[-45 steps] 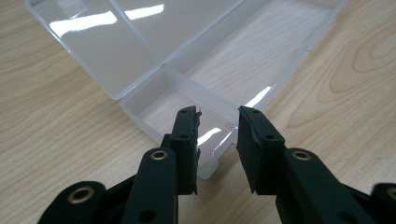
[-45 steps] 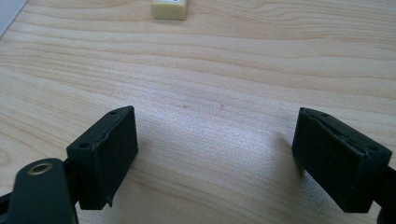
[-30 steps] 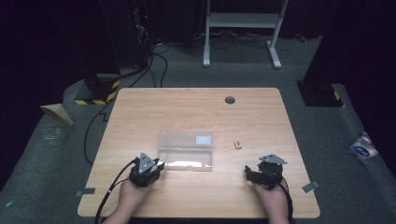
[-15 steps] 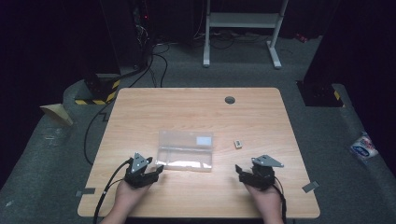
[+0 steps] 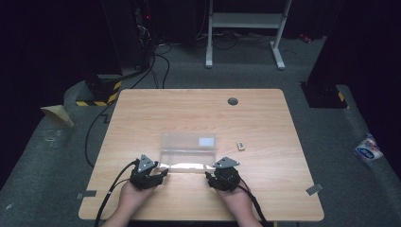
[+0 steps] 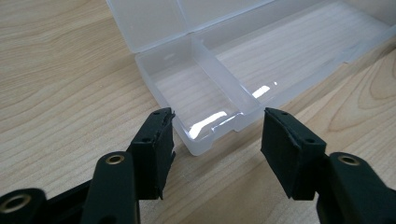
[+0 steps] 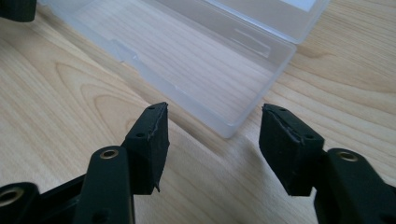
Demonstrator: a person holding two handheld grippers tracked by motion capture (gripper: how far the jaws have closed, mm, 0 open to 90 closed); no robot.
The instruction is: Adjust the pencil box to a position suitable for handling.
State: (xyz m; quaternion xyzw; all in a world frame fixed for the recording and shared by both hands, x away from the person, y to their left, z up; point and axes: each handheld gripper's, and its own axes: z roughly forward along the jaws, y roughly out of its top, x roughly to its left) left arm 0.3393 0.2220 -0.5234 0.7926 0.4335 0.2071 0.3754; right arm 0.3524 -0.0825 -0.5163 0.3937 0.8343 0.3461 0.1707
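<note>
A clear plastic box (image 5: 188, 153) lies open in the middle of the wooden table (image 5: 198, 113), its lid folded back. My left gripper (image 5: 164, 172) is open at the box's near left corner (image 6: 205, 140), which sits between its jaws. At the near right corner (image 7: 233, 123) my right gripper (image 5: 207, 177) is open too, jaws just short of the box. In the left gripper view a divider (image 6: 219, 74) splits the tray into compartments. A small white piece (image 5: 241, 146) lies on the table to the right of the box.
A round cable hole (image 5: 232, 101) sits near the table's far edge. Cables (image 5: 106, 198) trail off the near left edge. On the floor are a white packet (image 5: 368, 149) at right and a stand's legs (image 5: 243, 28) behind the table.
Both grippers have moved inward toward the box. The right one has shifted left from the table's right side to the box's near right corner; the left has edged closer.
</note>
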